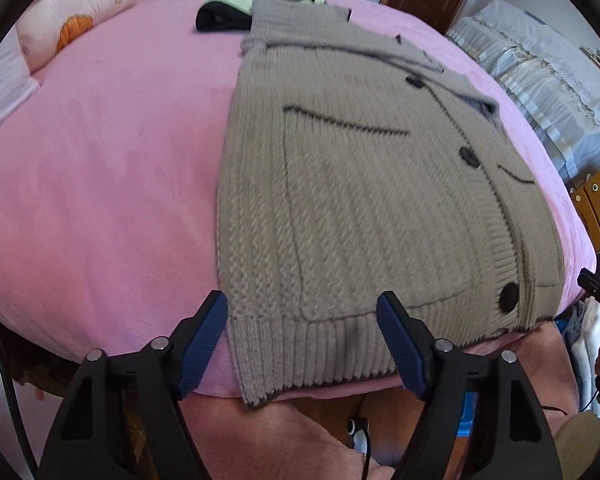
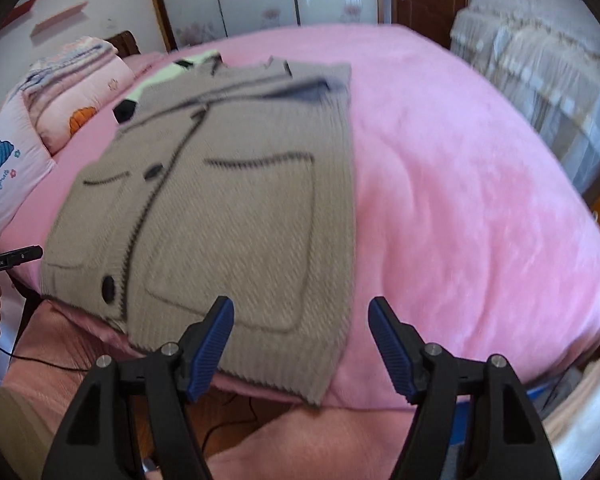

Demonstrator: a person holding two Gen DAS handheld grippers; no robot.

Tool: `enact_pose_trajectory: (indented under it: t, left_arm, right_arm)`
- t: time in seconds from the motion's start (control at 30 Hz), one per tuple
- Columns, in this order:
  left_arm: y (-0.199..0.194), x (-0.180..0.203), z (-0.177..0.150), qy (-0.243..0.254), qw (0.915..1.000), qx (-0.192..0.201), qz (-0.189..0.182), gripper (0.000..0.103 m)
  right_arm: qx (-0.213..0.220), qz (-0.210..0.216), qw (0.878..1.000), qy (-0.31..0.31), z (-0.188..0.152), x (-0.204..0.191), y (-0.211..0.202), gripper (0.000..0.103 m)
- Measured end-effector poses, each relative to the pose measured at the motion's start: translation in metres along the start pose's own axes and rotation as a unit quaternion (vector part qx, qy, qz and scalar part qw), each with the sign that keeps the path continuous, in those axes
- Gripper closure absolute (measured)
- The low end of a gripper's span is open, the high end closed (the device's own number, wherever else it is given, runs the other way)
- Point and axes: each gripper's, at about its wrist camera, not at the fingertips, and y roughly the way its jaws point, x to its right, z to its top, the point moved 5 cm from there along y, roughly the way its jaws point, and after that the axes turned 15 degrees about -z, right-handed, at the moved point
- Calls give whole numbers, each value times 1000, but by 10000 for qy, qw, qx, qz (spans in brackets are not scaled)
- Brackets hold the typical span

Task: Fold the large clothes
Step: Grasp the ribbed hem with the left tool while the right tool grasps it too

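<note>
A large grey-beige knit cardigan (image 1: 360,200) with dark buttons and two front pockets lies flat on the pink bed (image 1: 100,180), its ribbed hem hanging a little over the near edge. It also shows in the right wrist view (image 2: 228,216). My left gripper (image 1: 302,338) is open and empty, just above the hem's left corner. My right gripper (image 2: 300,342) is open and empty, above the hem's right corner. The sleeves look folded in behind the body. The other gripper's tip shows at the right edge (image 1: 596,286) and at the left edge (image 2: 16,258).
A light green and black garment (image 1: 236,8) lies folded beyond the cardigan's collar. Pink pillows and quilts (image 2: 60,100) are stacked at the bed's far left. A second bed with a striped cover (image 1: 548,80) stands to the right. Cables (image 2: 228,424) lie on the floor below the bed edge.
</note>
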Motion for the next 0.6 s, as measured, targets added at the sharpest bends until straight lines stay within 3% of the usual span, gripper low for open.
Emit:
enact_pose_trajectory:
  t: [0.17, 0.3, 0.33, 0.37, 0.43, 0.5, 0.6]
  left_arm:
    - [11, -8, -6, 28, 10000, -10, -43, 30]
    - [10, -11, -9, 61, 9999, 4, -103, 31]
    - [9, -10, -11, 104, 9999, -8, -65, 39]
    - [9, -8, -9, 137, 9999, -23, -55, 54]
    - [8, -5, -11, 171, 9997, -98, -163, 74]
    - [9, -2, -9, 207, 9997, -129, -100, 74]
    - [9, -5, -11, 176, 9995, -222, -104, 74]
  right_arm:
    - [-316, 51, 9995, 9, -14, 6, 25, 34]
    - [-597, 230, 9980, -8, -21, 2, 42, 52]
    - [-670, 317, 9973, 10, -24, 0, 47, 56]
    - [-680, 355, 9971, 15, -24, -1, 48, 58]
    - [-662, 506, 9965, -40, -26, -6, 49, 79]
    - [-633, 583, 9962, -118, -26, -10, 46, 89]
    - [-615, 540, 9963, -261, -28, -11, 44, 89]
